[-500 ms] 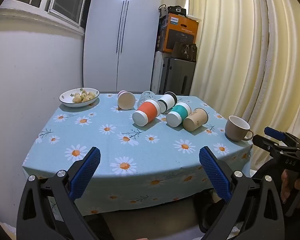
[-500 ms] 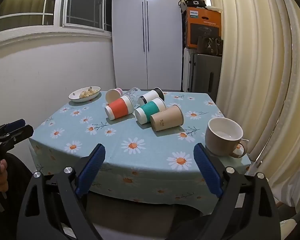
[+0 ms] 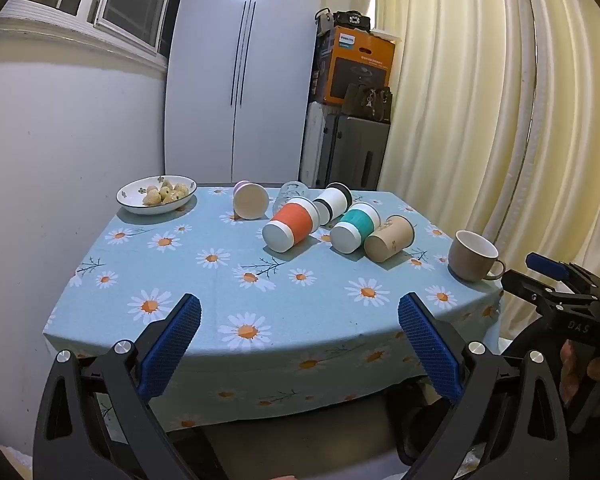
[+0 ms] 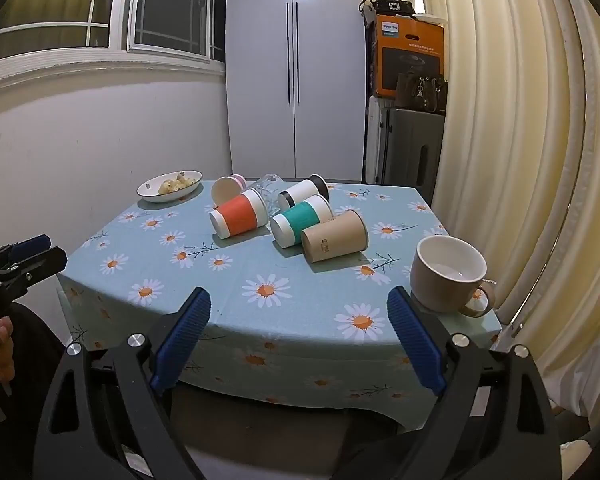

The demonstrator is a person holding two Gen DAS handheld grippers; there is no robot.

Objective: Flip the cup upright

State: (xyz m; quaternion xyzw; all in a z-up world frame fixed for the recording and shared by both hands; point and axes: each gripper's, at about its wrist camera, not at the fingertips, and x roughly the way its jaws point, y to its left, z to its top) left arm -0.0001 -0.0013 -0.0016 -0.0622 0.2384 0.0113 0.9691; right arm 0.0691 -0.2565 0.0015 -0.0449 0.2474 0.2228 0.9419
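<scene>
Progress status: early stage, judged from the layout. One vessel stands upright, the beige ceramic mug at the right near corner of the table, close to the edge. All other cups lie on their sides in a cluster toward the far half of the daisy-print cloth.

Cups lying down:
- orange-sleeved cup, base toward the near-left;
- teal-sleeved cup, just beside the orange one;
- brown paper cup, touching the teal cup on its right side;
- white cup with black bands, behind the teal cup;
- pink cup, mouth facing the cameras;
- clear glass, partly hidden behind the cluster.

Left gripper: jaws spread wide, nothing between the blue pads, held off the near edge of the table. Right gripper: jaws likewise spread wide and empty, also short of the near edge, with the mug just beyond its right finger.

Remaining work, as a judgement: six cups are not yet set upright. The brown paper cup lies nearest the right gripper and is the most accessible. A bowl of food occupies the far-left corner, well apart from the cups.
</scene>
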